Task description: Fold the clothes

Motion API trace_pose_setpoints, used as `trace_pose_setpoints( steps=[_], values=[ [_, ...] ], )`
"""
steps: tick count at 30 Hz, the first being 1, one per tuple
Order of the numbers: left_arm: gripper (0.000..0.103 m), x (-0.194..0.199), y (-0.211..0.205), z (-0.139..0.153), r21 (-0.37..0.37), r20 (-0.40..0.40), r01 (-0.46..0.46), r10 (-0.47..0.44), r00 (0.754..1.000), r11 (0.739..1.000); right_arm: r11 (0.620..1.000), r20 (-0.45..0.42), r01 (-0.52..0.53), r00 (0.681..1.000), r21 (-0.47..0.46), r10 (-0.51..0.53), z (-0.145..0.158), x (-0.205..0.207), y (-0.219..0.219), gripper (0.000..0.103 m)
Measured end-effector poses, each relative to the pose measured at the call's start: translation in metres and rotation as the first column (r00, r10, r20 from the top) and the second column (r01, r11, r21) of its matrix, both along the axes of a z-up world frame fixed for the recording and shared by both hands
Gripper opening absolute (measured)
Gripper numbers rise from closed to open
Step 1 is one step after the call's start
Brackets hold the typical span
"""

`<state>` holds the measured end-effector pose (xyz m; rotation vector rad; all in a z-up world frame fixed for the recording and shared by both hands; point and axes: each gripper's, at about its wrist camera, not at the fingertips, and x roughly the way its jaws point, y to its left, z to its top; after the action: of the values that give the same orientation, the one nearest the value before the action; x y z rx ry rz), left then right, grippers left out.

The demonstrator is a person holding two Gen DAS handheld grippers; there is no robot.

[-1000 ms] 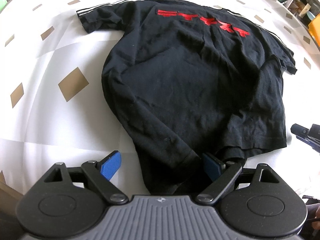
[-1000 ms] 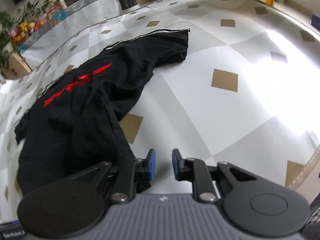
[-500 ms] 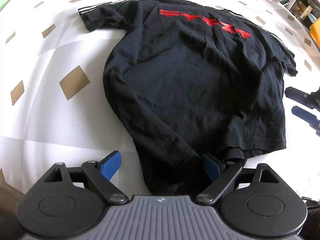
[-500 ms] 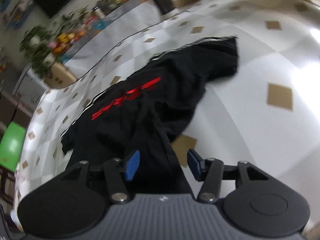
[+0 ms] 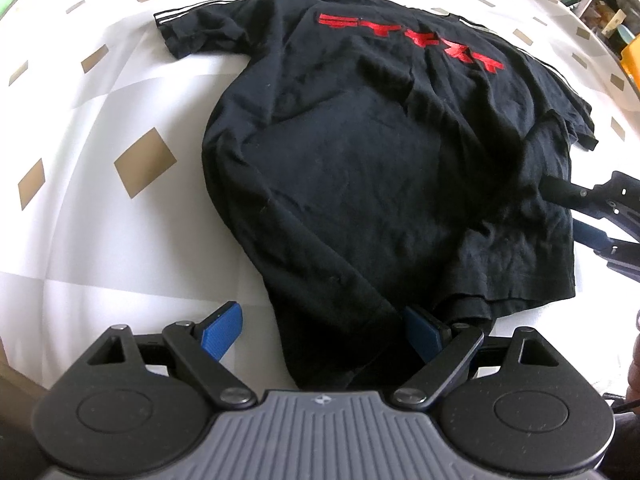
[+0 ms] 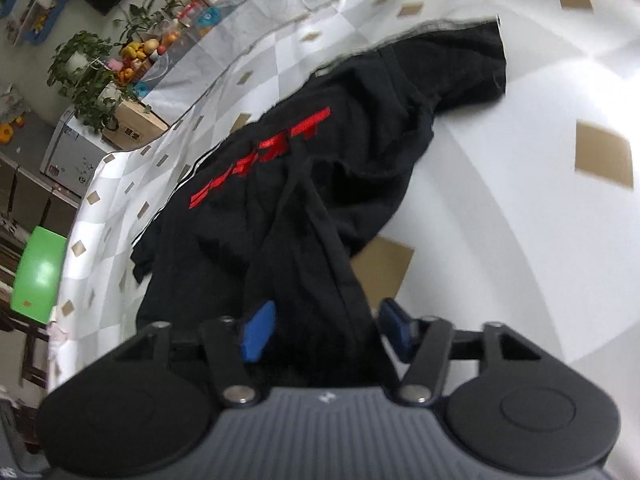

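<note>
A black T-shirt (image 5: 360, 140) with red lettering (image 5: 412, 36) lies spread on the white tablecloth with tan diamonds (image 5: 100, 100). My left gripper (image 5: 322, 332) is open wide over the shirt's near hem corner, and the cloth runs between its blue pads. My right gripper (image 6: 326, 328) straddles a raised fold at the side edge of the shirt (image 6: 360, 160). Its jaws are closing with the cloth between them, and the blue face of one pad still shows. In the left wrist view the right gripper (image 5: 572, 214) reaches the shirt's right edge.
Bare tablecloth (image 6: 520, 200) lies beside the shirt. A green chair (image 6: 38, 272) stands past the table's far end. Potted plants and fruit (image 6: 88, 76) line a counter beyond. A yellow object (image 5: 632, 60) and shelves sit at the far right.
My right gripper went from nearly shut beside the shirt to open, swung over to the shirt's side edge and now straddles a fold. The left gripper stayed put.
</note>
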<state>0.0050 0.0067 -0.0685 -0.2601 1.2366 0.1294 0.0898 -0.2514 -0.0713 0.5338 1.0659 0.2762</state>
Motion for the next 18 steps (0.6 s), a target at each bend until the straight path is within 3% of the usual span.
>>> trace_pose_setpoints(
  steps=[4,10,18],
  values=[
    [0.087,-0.001,0.002,0.001,0.003,-0.001,-0.002,0.002,1.0,1.0,1.0,-0.02,-0.011,1.0,-0.016,0.01,0.0,-0.006,0.004,0.028],
    [0.087,-0.003,0.004,0.004,0.005,0.003,-0.005,0.005,1.0,1.0,0.996,-0.009,-0.035,0.999,-0.079,0.035,0.007,-0.019,0.011,0.015],
    [0.087,-0.004,0.005,0.009,0.009,0.011,-0.002,0.002,1.0,1.0,0.976,-0.042,0.004,0.999,-0.219,-0.014,0.012,-0.035,0.007,0.01]
  ],
)
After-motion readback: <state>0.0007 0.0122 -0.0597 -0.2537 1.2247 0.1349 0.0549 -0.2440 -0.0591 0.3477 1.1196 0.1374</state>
